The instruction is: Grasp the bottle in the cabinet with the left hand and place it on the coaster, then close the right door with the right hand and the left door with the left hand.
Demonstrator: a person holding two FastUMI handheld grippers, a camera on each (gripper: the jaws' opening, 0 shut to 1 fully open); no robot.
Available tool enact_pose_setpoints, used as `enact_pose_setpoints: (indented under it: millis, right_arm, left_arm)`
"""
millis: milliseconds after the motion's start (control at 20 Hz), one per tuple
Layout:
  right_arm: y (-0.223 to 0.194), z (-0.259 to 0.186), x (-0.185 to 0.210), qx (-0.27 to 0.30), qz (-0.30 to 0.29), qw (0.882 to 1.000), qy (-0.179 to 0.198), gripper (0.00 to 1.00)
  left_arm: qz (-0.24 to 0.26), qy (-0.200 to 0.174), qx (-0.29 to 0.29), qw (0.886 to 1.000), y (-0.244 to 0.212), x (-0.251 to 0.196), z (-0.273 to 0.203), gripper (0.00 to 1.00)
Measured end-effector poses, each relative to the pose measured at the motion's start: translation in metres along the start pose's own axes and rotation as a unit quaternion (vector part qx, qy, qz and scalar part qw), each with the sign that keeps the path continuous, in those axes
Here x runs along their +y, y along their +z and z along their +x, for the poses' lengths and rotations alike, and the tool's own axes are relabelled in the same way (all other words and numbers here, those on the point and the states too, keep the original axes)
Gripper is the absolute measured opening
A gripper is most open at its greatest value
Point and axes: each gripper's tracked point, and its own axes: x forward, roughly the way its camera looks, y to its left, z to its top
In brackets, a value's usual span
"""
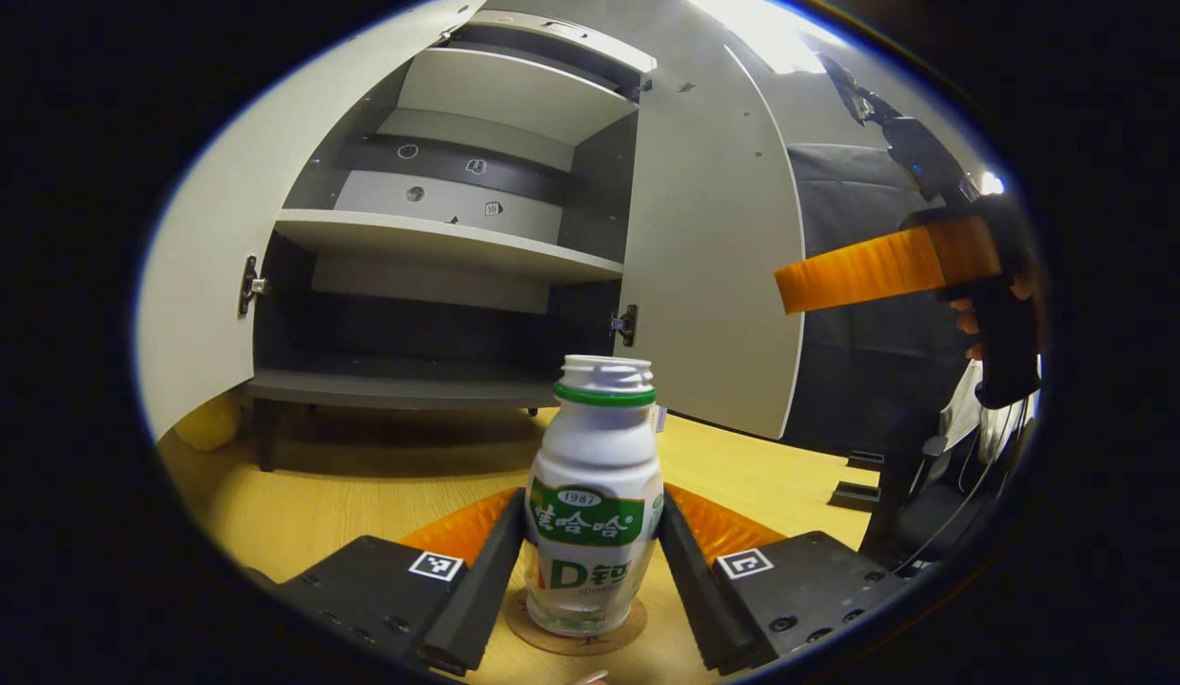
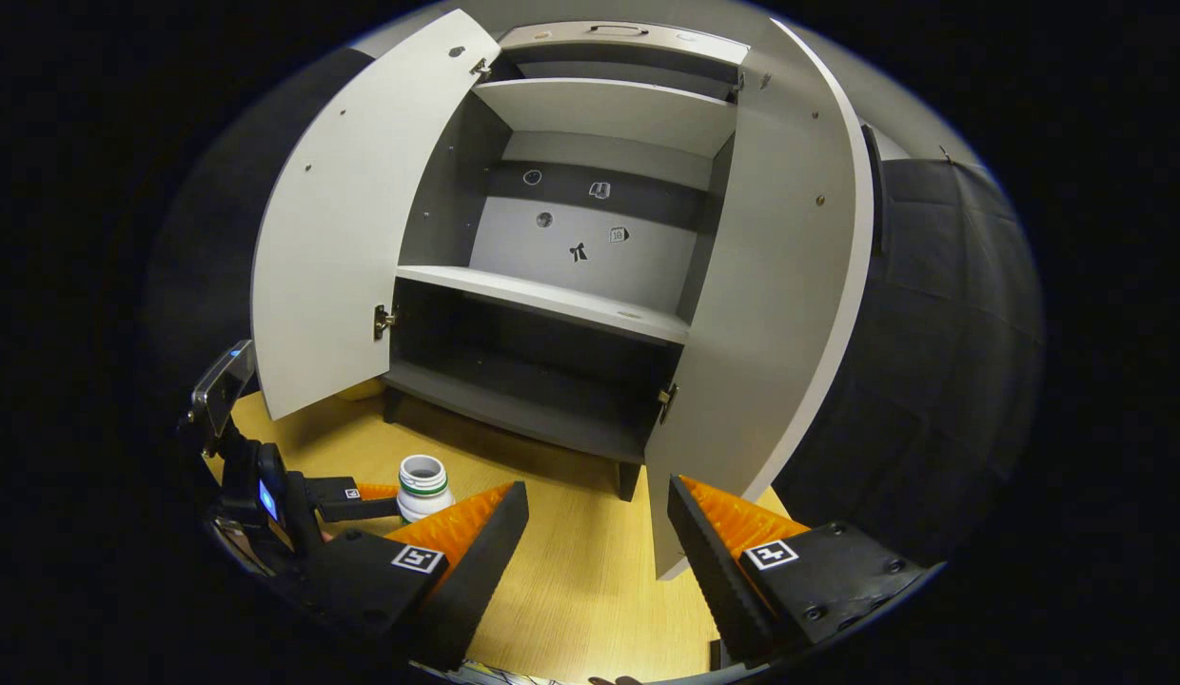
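1. Left door stands open; left gripper sits low over the wooden table.
2. Bottle stands upright on the round coaster between the fingers, which flank it closely; contact cannot be told. Long axis vertical, open mouth up.
3. Right gripper spread wide, empty, before the open right door of the cabinet.

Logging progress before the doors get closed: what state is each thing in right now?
bottle: upright on the coaster, uncapped
coaster: under the bottle
left gripper: fingers flank the bottle; contact unclear
right gripper: open, empty
left door: open
right door: open
cabinet: shelves bare
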Motion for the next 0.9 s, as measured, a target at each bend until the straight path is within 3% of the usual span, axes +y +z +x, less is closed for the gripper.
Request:
enact_pose_setpoints:
  millis: [200,450,650,900]
  right_arm:
    - [0.004,0.001,-0.003,-0.003,0.000,1.000,-0.002,0.98]
    - [0.015,0.001,-0.001,-0.009,0.007,1.000,-0.003,0.98]
    - [0.049,-0.001,-0.008,-0.034,0.001,0.999,-0.009,0.99]
    - [0.138,-0.022,-0.035,-0.110,0.015,0.993,-0.040,0.98]
  left_arm:
    - [-0.030,-0.009,0.018,0.999,-0.007,0.000,0.002,0.86]
    - [0.004,-0.018,0.025,1.000,0.009,-0.002,0.003,0.95]
    - [0.009,-0.029,0.005,1.000,0.054,-0.008,0.010,0.95]
    - [0.030,-0.045,-0.032,0.998,0.160,-0.018,0.013,0.95]
